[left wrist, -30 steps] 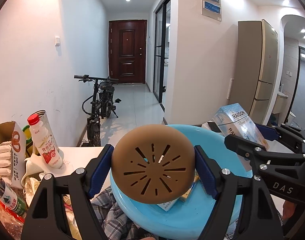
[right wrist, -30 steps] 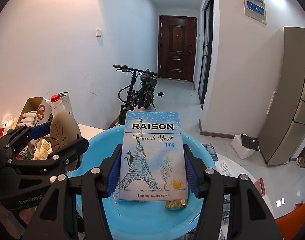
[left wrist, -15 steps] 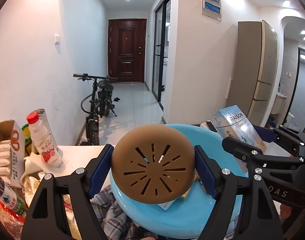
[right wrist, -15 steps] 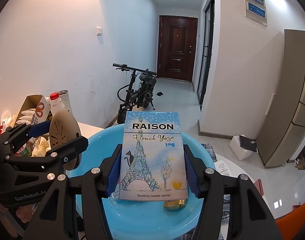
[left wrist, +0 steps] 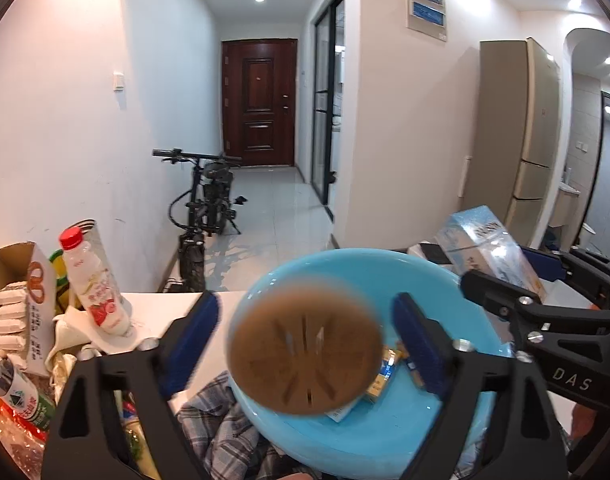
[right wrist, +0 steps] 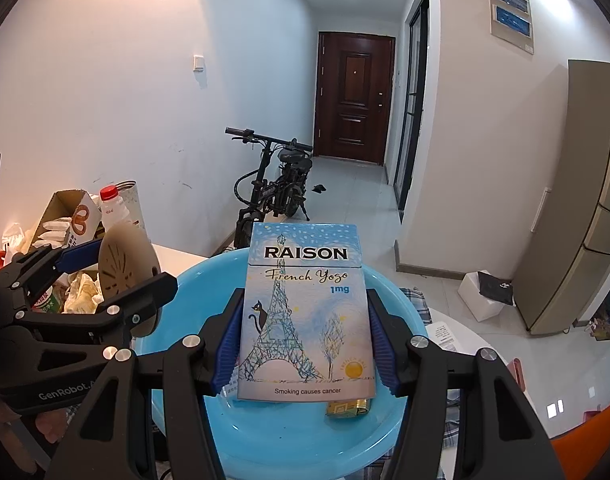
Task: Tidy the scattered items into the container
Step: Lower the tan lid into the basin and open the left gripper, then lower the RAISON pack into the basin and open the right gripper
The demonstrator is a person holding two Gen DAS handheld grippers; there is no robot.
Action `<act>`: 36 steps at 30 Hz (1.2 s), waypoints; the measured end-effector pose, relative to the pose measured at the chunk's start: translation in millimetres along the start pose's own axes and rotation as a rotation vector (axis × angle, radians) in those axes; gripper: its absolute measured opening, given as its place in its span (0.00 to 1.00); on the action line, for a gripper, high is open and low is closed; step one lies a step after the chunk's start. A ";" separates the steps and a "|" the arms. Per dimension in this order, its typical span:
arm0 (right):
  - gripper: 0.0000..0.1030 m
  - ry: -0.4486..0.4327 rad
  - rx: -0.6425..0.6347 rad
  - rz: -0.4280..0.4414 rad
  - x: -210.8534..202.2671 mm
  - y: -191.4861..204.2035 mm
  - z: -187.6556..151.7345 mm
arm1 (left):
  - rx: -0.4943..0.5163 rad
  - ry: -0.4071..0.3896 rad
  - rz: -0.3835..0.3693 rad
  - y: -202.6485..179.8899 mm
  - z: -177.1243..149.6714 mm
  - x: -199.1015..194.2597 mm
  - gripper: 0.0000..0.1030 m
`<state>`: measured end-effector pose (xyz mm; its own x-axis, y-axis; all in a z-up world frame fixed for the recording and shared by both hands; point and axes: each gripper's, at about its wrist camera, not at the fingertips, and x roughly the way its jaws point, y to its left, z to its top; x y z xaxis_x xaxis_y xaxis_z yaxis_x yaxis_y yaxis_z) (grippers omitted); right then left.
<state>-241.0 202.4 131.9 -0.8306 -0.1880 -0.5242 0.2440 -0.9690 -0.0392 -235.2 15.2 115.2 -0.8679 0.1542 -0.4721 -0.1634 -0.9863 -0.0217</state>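
My left gripper (left wrist: pixel 305 328) is open. The brown slotted disc (left wrist: pixel 305 346) is blurred between its spread blue pads, touching neither, over the blue basin (left wrist: pixel 457 304). In the right wrist view the disc (right wrist: pixel 123 258) shows by the left gripper's fingers. My right gripper (right wrist: pixel 305 340) is shut on the RAISON cigarette box (right wrist: pixel 305 312), held upright above the basin (right wrist: pixel 297 436). The box also shows in the left wrist view (left wrist: pixel 489 252). Small packs (left wrist: pixel 381 376) lie in the basin, one gold pack (right wrist: pixel 347 407) under the box.
At left stand a red-capped drink bottle (left wrist: pixel 95 284), a snack carton (left wrist: pixel 15 308), a tin and a green bottle (left wrist: pixel 23 398). A plaid cloth (left wrist: pixel 225 436) lies under the basin. A bicycle (left wrist: pixel 203 208) leans by the wall beyond the white table.
My left gripper has opened and the brown disc has come free of its pads, dropping towards the basin. My right gripper still holds the box, unmoved.
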 end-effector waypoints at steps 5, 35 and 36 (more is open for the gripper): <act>0.57 0.003 0.000 0.002 4.8 -5.9 0.6 | 0.036 -0.009 0.055 1.7 0.6 0.6 1.00; 0.57 -0.003 -0.050 0.012 -1.0 21.5 -1.1 | -0.013 0.013 0.111 6.9 1.6 -4.5 1.00; 0.57 -0.002 -0.048 0.014 -0.8 21.7 -0.8 | -0.010 0.014 0.117 6.6 2.0 -4.3 1.00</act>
<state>-234.7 181.7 130.8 -0.8280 -0.2019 -0.5232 0.2796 -0.9573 -0.0730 -233.5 8.2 118.9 -0.8742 0.0368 -0.4843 -0.0562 -0.9981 0.0257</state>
